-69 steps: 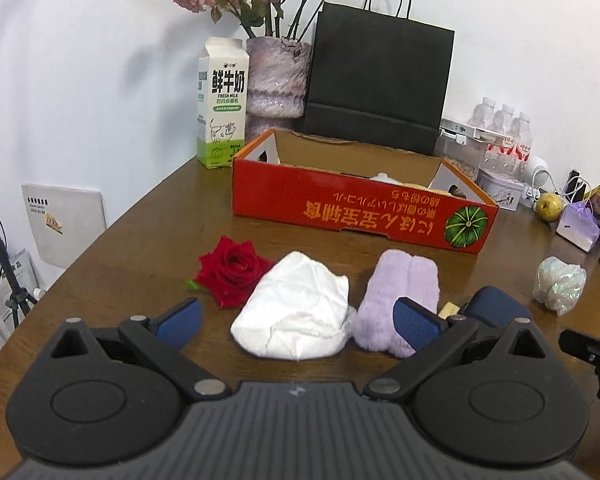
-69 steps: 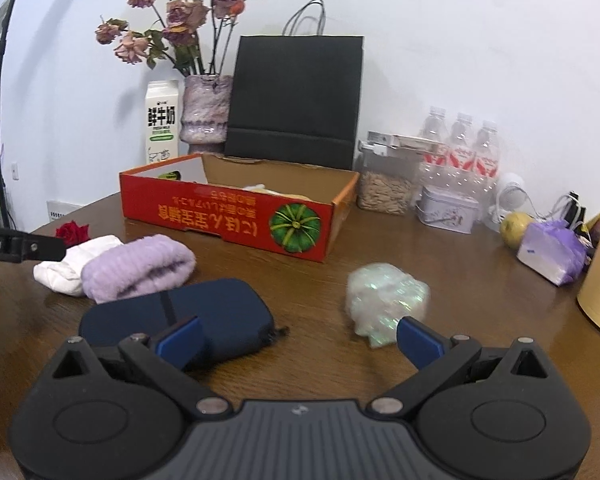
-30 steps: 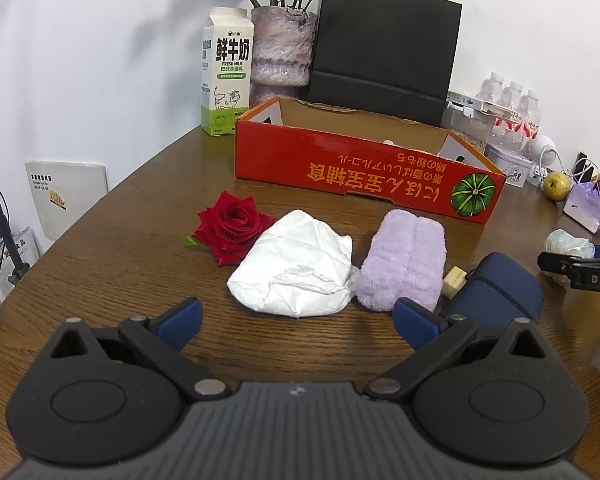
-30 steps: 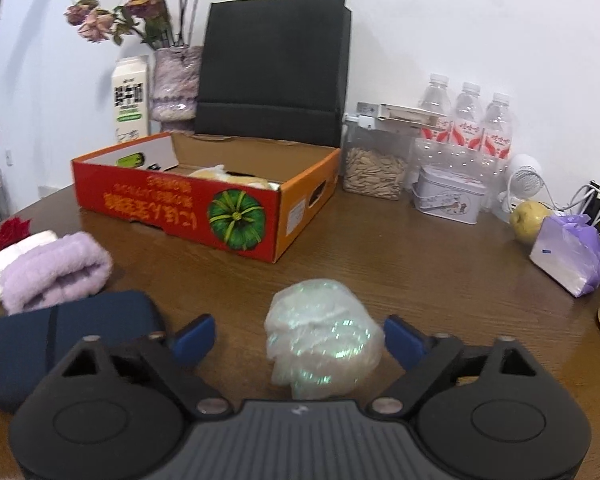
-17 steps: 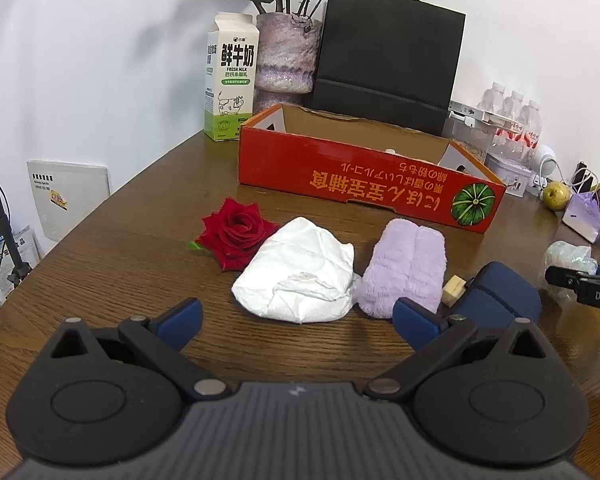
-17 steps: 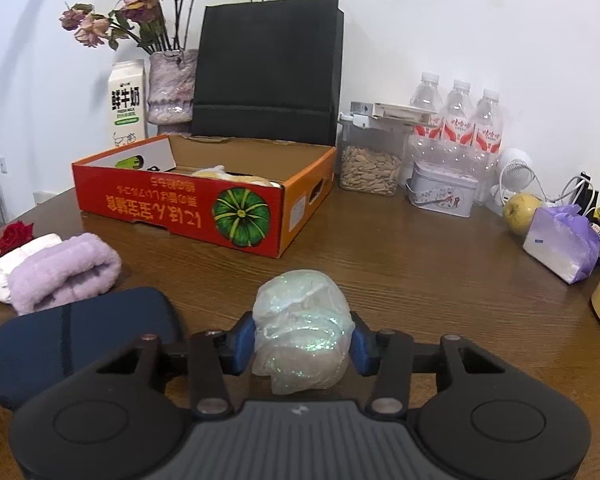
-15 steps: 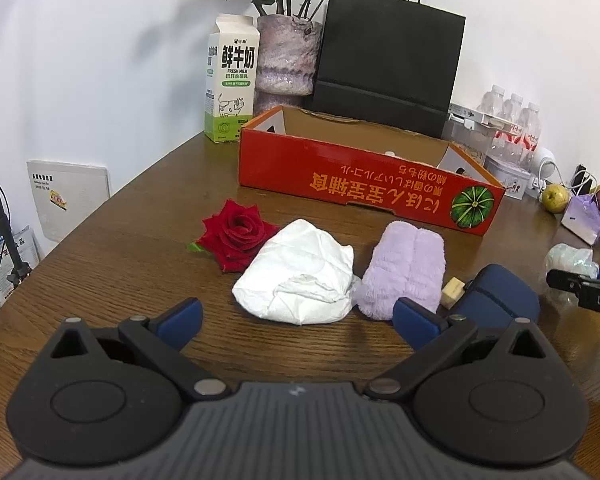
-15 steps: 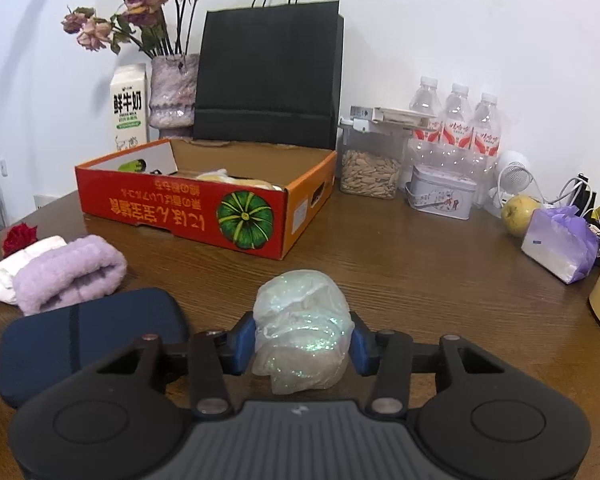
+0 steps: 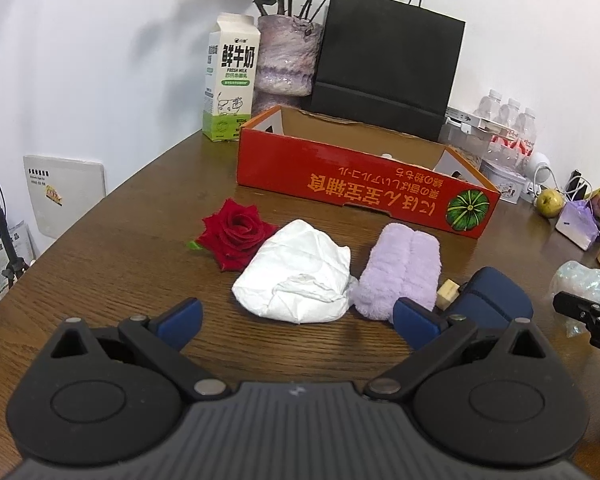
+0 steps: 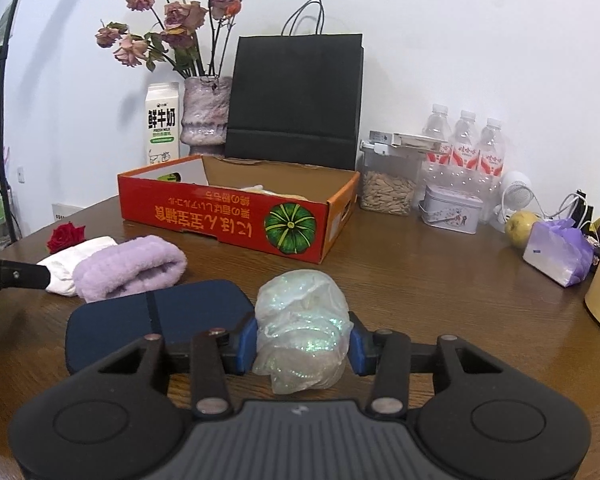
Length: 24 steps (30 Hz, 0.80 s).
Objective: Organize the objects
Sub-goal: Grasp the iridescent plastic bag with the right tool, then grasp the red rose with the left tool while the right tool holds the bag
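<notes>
Right wrist view showed the right gripper (image 10: 303, 338) with its fingers (image 10: 246, 340) pressed on both sides of a shimmery bundle (image 10: 302, 332); a navy pouch (image 10: 156, 320) lay just left of them and the red box (image 10: 236, 212) sat beyond. The left gripper (image 9: 298, 314) had its fingers wide, holding nothing, a white cloth (image 9: 296, 276) and lilac towel (image 9: 400, 272) lying ahead on the worktop (image 9: 120, 248).

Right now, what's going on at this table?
A person is tidying loose items near the red box. The right tool is shut on a shimmery plastic bundle. The left tool is open and empty over the table, facing the rose, white cloth, purple towel and navy case.
</notes>
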### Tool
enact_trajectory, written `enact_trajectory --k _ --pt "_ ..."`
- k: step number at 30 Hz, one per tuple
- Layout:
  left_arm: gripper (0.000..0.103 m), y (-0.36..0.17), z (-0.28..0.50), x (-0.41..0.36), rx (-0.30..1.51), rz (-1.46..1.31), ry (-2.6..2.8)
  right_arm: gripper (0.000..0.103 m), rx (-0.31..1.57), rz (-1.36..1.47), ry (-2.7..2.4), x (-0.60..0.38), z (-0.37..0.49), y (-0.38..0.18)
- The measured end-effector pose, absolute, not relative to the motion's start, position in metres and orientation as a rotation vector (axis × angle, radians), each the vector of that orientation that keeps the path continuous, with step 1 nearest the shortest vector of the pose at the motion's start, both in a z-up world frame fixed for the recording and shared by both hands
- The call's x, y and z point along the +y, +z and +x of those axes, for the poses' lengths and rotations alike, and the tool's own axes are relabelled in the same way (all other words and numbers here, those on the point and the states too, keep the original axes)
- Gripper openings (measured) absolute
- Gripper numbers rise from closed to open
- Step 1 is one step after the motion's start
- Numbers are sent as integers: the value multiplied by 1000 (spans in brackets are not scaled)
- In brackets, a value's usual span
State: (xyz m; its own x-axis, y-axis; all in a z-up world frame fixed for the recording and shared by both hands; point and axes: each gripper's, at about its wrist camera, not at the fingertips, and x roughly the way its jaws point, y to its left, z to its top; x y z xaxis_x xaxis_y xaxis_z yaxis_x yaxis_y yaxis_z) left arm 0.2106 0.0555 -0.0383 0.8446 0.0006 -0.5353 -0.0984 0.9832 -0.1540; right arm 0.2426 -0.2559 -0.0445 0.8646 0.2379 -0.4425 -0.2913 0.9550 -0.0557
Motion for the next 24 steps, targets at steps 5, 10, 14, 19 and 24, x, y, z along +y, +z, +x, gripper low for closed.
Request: enact_trajectory --k 5,10,14,19,24 --pt "103 -40 218 59 594 -163 55 43 444 -130 281 -255 242 -45" --pt "103 -31 233 71 587 -109 92 44 444 -123 283 -256 243 -45" --pt "103 -22 255 90 581 -78 147 44 442 -123 284 -257 243 -45" --pt "103 -36 284 109 599 -114 185 44 442 -119 279 -257 244 -46" --pt "103 -38 293 117 556 -125 180 44 447 -119 271 -257 246 -46"
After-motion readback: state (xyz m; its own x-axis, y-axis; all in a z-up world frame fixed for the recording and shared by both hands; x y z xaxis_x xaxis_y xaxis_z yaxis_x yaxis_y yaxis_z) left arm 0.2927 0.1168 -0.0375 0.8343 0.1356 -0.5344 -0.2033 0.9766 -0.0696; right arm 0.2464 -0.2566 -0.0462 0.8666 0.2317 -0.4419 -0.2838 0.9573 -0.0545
